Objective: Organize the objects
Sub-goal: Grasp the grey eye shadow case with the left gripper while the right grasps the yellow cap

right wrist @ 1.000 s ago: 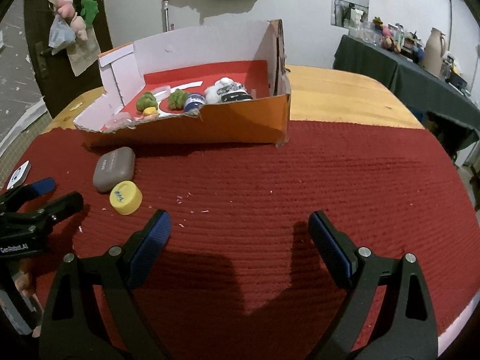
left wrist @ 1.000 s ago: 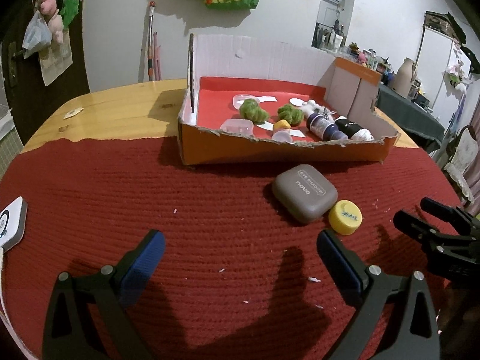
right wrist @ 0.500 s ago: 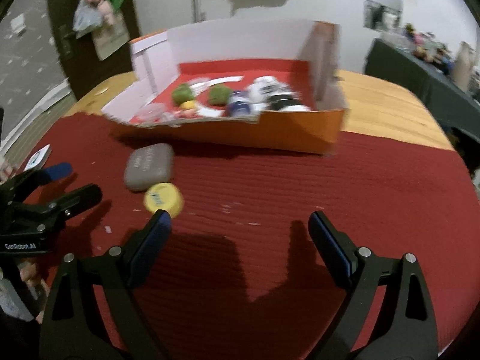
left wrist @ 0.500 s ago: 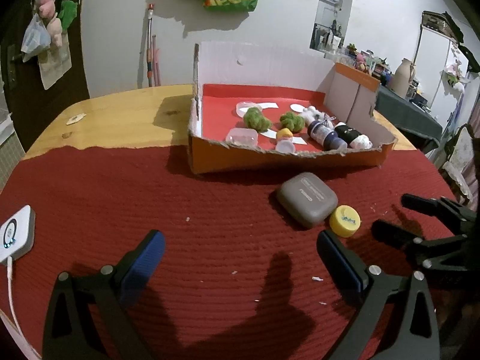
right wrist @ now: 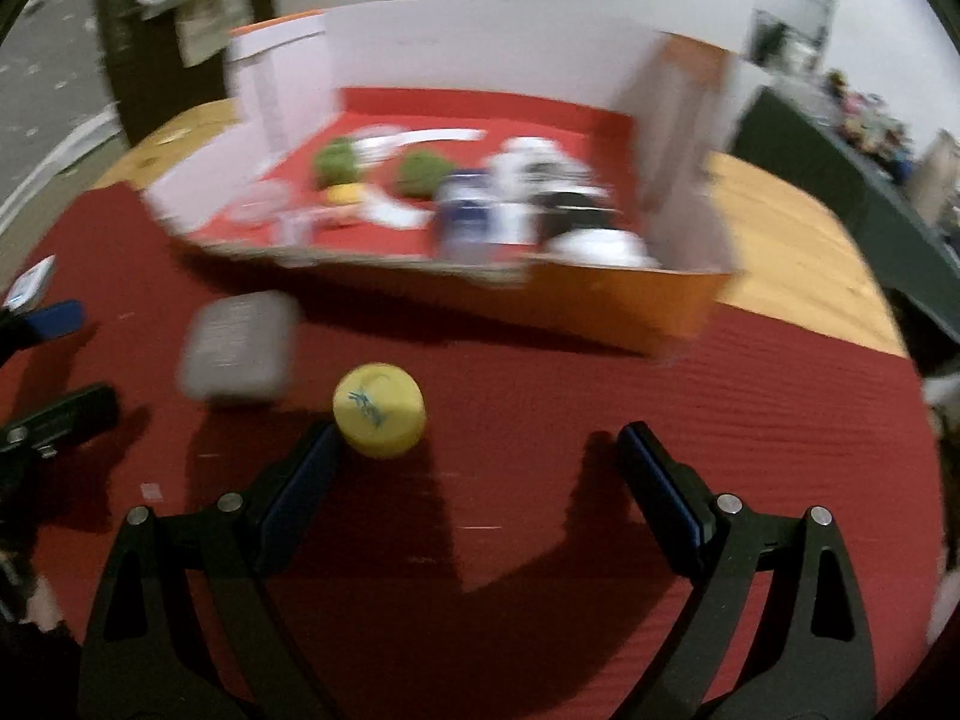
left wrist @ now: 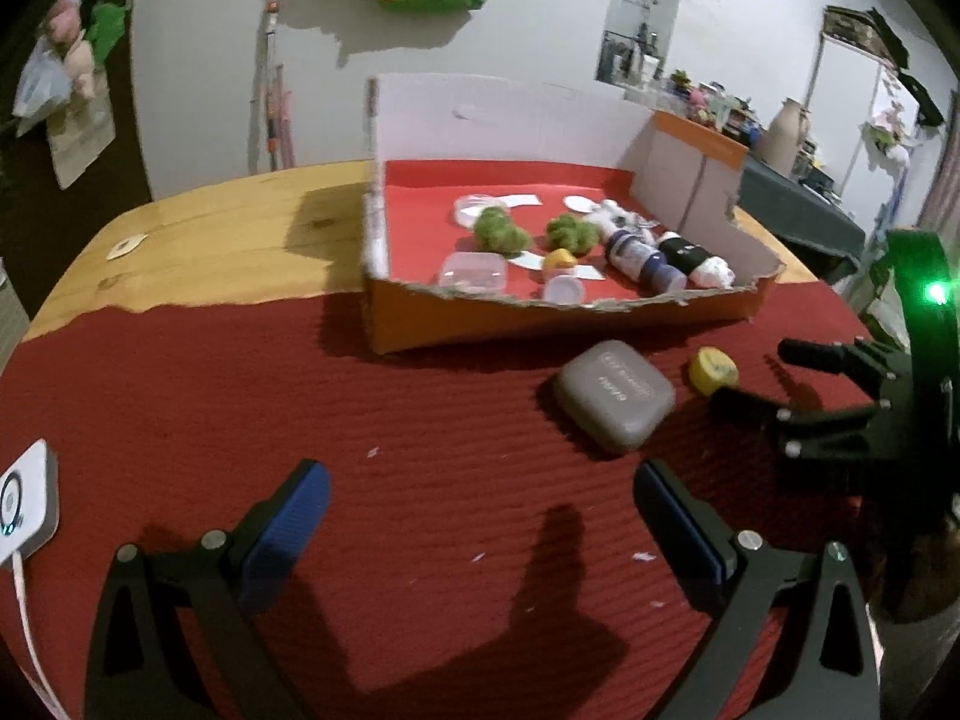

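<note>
Yellow cap lies on the red surface just ahead of the open, empty right gripper, touching or nearly touching its left finger; the open left gripper sits farther off

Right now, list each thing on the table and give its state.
Cardboard box: open-topped, front wall torn low, holding small items.
Gray case: shut, flat on the red mat, outside the box.
Yellow cap: loose on the mat, just ahead of the right gripper.
Left gripper: jaws open, empty.
Right gripper: jaws open, empty.
</note>
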Action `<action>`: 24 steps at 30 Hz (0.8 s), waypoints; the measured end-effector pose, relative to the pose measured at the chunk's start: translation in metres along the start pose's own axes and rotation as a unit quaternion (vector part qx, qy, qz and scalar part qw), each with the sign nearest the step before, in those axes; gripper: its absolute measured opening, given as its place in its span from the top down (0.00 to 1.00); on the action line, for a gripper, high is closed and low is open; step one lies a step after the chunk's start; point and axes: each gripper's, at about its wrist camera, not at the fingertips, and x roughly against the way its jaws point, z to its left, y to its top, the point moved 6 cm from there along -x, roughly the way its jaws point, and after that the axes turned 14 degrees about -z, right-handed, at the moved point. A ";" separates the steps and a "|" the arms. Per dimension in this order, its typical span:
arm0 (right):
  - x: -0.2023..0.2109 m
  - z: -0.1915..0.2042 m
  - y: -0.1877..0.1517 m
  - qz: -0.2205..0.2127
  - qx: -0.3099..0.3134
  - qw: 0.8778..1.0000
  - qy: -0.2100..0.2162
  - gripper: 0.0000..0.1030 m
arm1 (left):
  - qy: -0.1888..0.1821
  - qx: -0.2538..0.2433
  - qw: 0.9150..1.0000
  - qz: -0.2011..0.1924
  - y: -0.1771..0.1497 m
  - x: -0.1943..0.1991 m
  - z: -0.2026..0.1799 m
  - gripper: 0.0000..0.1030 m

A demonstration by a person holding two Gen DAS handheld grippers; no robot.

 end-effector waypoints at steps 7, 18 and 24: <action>0.008 -0.004 0.001 -0.004 0.007 0.997 0.075 0.09 | -0.040 -0.038 0.998 0.010 0.008 -0.024 -0.022 0.01; -0.003 0.019 0.004 -0.004 0.078 0.991 0.112 0.11 | -0.080 -0.083 0.993 0.028 0.013 -0.047 -0.041 0.12; -0.006 0.025 0.005 -0.005 0.091 0.988 0.124 0.27 | -0.093 -0.095 0.990 0.038 0.012 -0.054 -0.047 0.19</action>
